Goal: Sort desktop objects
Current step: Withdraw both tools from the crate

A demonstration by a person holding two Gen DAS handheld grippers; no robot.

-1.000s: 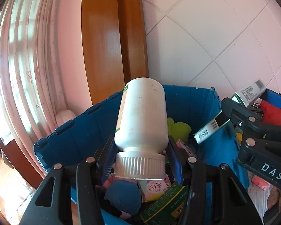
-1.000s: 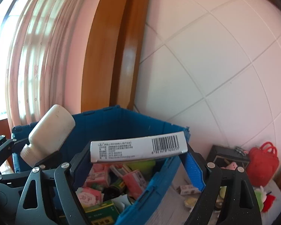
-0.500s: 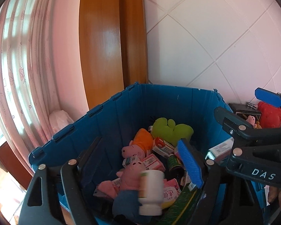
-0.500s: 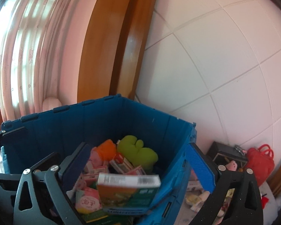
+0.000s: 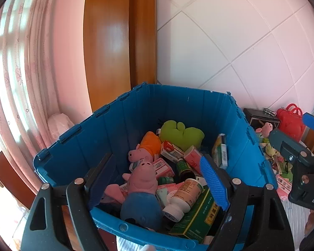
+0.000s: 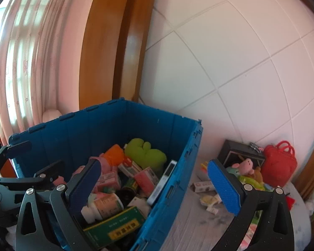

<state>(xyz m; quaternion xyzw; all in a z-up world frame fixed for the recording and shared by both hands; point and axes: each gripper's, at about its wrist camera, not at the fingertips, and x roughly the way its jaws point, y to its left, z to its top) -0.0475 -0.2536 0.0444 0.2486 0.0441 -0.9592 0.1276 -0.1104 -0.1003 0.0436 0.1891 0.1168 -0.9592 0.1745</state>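
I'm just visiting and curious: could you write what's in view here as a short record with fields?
container: blue crate, open top
inside: white bottle lying on its side on a green box; pink pig plush; green plush; small cartons
outside: red bag by tiled wall
left gripper: jaws open, empty
right gripper: jaws open, empty

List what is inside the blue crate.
The blue crate holds two pig plush toys, a green plush, a white bottle, a green box and small pink boxes. Whatever lies beneath the pile is covered.
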